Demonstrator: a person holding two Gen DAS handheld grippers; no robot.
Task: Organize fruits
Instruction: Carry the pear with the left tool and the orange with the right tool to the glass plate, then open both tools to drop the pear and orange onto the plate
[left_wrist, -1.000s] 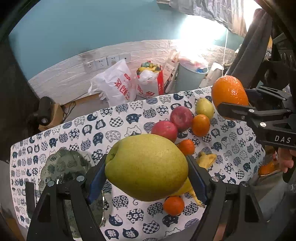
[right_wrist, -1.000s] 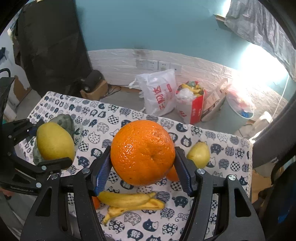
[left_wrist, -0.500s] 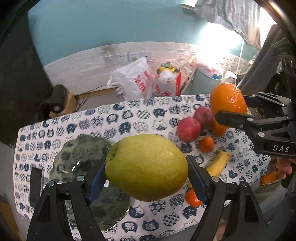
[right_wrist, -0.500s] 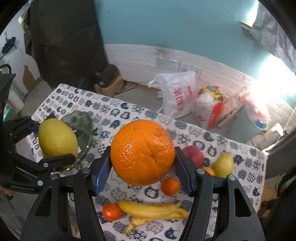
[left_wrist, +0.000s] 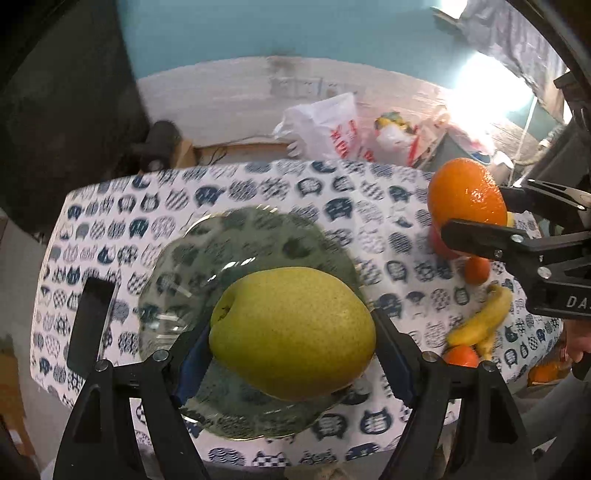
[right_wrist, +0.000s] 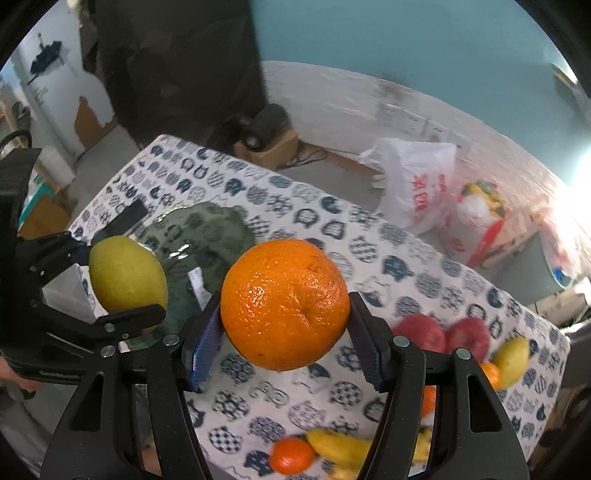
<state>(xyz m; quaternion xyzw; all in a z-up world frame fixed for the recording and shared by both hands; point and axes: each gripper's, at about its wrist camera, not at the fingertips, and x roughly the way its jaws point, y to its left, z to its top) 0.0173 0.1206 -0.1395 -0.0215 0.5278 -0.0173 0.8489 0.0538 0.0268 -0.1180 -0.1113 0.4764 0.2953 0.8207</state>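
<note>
Plate: my green glass plate (left_wrist: 258, 236) on the cat-print tablecloth (left_wrist: 369, 206) holds nothing.
Left gripper (left_wrist: 291, 343): I have it clamped on the pear (left_wrist: 291, 332), hanging over the plate.
Right gripper (right_wrist: 284, 332): clamped on the orange (right_wrist: 285, 303), in the air over the cloth just right of the plate.
Change: a second ago my pear hung over the fruit pile; now the plate sits beneath it.
Count on cloth: two red apples (right_wrist: 443, 334), one yellow pear (right_wrist: 511, 358), bananas (left_wrist: 480, 321), at least two tangerines (left_wrist: 460, 356).
</note>
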